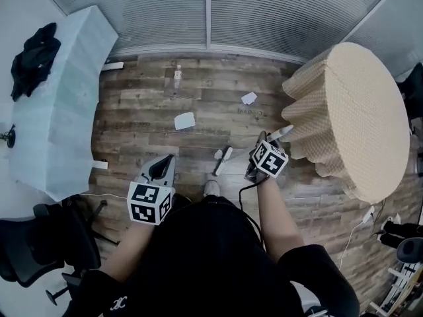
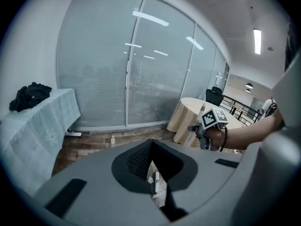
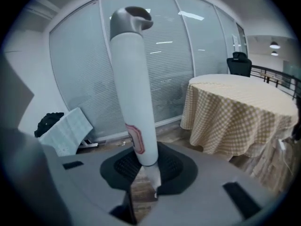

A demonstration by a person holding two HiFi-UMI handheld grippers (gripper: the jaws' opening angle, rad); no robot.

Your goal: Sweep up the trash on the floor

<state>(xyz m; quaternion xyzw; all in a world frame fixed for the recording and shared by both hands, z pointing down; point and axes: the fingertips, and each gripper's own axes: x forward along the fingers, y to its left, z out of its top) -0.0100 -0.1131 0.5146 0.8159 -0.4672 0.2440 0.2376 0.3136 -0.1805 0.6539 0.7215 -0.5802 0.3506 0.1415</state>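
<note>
Trash: one pale paper sheet [image 1: 184, 120] flat on the wood-plank floor [image 1: 132, 134], ahead of the person; a smaller scrap [image 1: 249, 98] further out toward the round table; a tiny white bit [image 1: 218, 154] close in, just beside a thin pale stick-like item [image 1: 225, 158] lying on the boards, identity unclear. Small clear bottle [image 1: 177, 76] upright near the window wall; contents not readable. Person's shoe [image 1: 211, 187] just behind the stick-like item. Round table with checked cloth [image 1: 370, 111] crowds the right side, its drape hanging to the floor beside the right gripper. Long table under a pale blue-green cloth [image 1: 66, 98] runs along the left, a black garment [image 1: 33, 58] heaped on it. Dark office chair [image 1: 33, 246] at lower left. Blinds-covered glazing [image 1: 264, 12] closes the far side. Right gripper [image 1: 263, 144] clamped around a white cylindrical handle [image 3: 134, 93] with a grey cap; the handle stands between the jaws and rises past them, slightly tilted, a red-edged label near the grip. Left gripper [image 1: 163, 167] held low beside the person's left knee, pointed toward the window; jaws a little apart, nothing made out in the grip, only a pale patch showing through the gap.
</note>
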